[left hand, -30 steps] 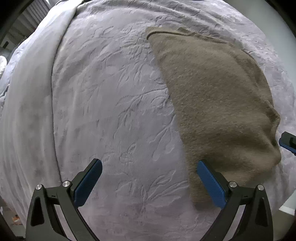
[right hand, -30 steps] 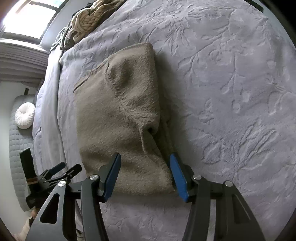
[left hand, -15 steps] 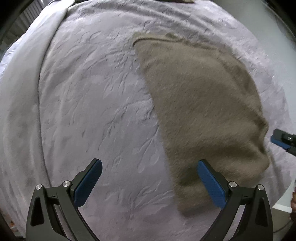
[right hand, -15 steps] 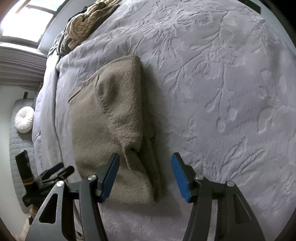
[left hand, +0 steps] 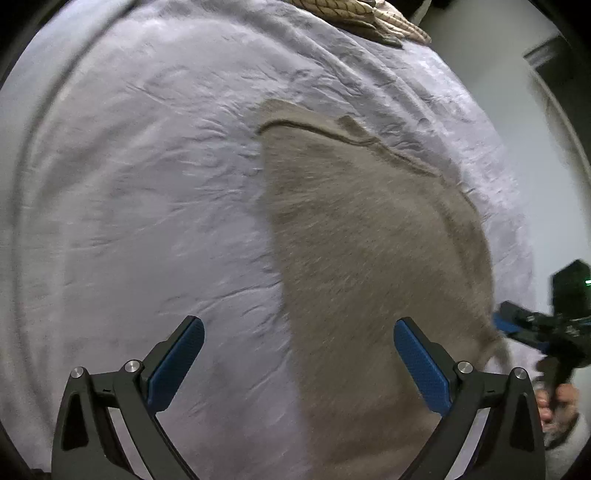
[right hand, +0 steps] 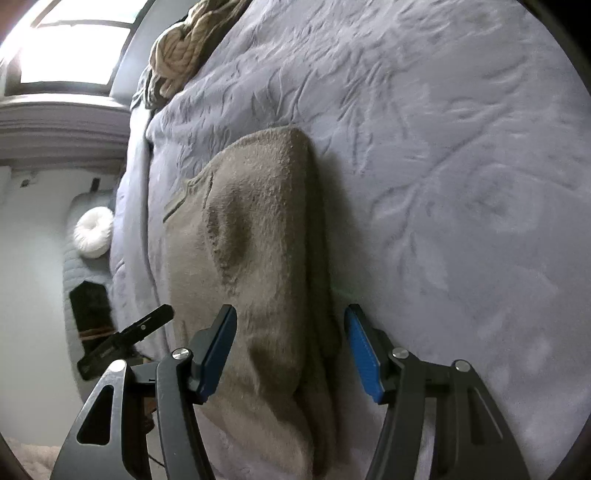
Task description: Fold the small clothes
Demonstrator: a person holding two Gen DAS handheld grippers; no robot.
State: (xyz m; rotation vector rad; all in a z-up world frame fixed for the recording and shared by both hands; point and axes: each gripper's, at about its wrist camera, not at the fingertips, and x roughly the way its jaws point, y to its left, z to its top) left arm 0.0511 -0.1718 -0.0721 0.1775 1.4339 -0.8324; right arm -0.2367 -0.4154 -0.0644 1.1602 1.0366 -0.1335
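A folded tan fleece garment [left hand: 369, 258] lies on the lavender bedspread [left hand: 129, 203]. My left gripper [left hand: 299, 365] is open, its jaws straddling the garment's near left edge, holding nothing. In the right wrist view the garment [right hand: 258, 258] runs away from me, and my right gripper [right hand: 291, 350] is open with its jaws on either side of the garment's near end. The right gripper also shows at the right edge of the left wrist view [left hand: 535, 328], at the garment's corner. The left gripper shows in the right wrist view [right hand: 129, 336].
A cream braided knit item [right hand: 181, 51] lies at the far end of the bed, also in the left wrist view [left hand: 362, 18]. A white round cushion [right hand: 94, 232] sits beside the bed. A bright window [right hand: 74, 44] is at upper left.
Both grippers have moved in closer over the garment's near end. The right jaws now straddle the garment's folded end again after sitting partly off its right edge.
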